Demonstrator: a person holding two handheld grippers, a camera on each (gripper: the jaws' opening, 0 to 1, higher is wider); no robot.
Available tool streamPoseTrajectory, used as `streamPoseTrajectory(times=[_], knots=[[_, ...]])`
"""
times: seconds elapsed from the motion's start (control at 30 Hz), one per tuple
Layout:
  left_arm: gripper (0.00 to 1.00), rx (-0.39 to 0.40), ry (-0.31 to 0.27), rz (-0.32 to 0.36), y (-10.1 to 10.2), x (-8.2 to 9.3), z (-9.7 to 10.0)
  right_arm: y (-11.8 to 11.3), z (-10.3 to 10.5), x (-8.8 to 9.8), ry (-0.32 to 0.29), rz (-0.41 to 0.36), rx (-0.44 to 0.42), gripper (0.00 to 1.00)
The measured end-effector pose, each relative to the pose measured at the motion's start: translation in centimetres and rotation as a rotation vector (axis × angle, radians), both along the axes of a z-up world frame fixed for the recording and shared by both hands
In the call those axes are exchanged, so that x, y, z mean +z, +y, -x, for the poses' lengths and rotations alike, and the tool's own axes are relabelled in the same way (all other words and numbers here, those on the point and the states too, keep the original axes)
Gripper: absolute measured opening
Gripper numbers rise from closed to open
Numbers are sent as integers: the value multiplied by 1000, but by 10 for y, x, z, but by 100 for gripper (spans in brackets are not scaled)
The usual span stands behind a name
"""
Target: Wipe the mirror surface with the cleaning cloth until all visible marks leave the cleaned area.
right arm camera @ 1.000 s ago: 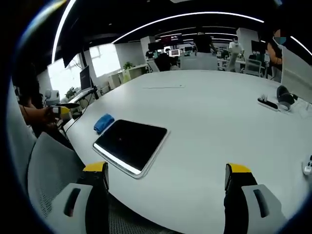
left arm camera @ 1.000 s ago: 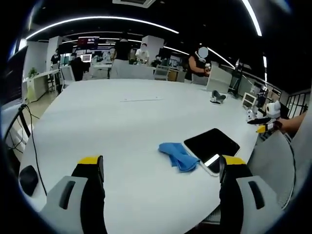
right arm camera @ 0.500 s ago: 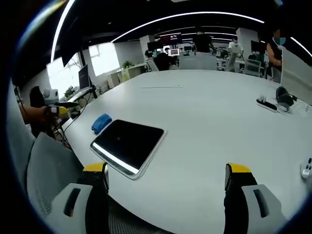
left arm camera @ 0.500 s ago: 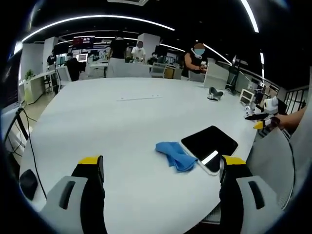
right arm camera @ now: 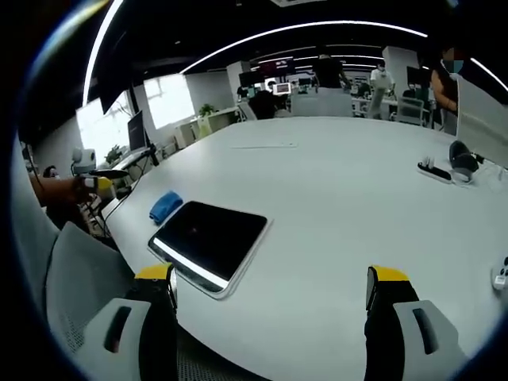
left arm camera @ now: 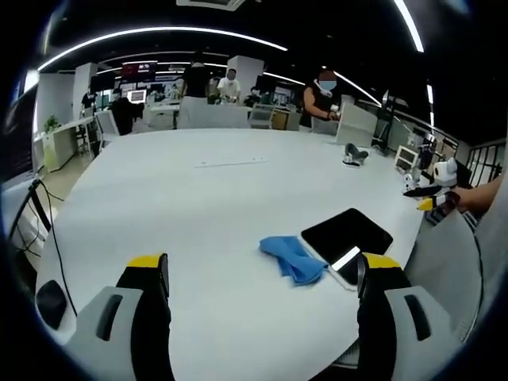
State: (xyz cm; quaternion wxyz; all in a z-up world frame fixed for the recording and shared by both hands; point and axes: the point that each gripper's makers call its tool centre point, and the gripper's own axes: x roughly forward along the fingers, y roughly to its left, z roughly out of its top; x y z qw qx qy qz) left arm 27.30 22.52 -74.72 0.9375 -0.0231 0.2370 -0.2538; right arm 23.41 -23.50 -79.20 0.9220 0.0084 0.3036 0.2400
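Left gripper view: the left gripper (left arm camera: 258,274) hangs over a big white table (left arm camera: 198,198), jaws wide apart, nothing between them. A blue cloth (left arm camera: 293,257) lies crumpled on the table, touching the near-left edge of a flat dark mirror (left arm camera: 346,236) that sits by the table's right edge. The other gripper (left arm camera: 435,197) shows at far right, well apart, held in a hand. People stand at desks in the background.

Right gripper view: the right gripper (right arm camera: 270,290) has jaws spread, holding nothing. The mirror (right arm camera: 211,236) lies flat near the table (right arm camera: 341,198) edge, ahead of the left jaw, a bright strip reflected along its near side. The cloth (right arm camera: 165,205) sits just beyond its far-left corner. A small grey device (right arm camera: 451,161) lies on the table far right. No containers seen.
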Motion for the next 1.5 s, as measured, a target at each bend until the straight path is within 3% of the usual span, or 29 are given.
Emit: streamPoseTrajectory(times=[0.3,1.27,1.37,1.5], knots=[[99,9,15,12,-2,-2,3,7,3,-3,0,11,35,99],[99,-22,15,-4,-20,1,-3,5,7,-10,12,-11,12,99],[99,-26,20,-9,-21,-1,-3,5,7,-12,13,-12,10,99],[99,-19,69,17,-29,0,-4,9,6,-10,8,-15,14,99]])
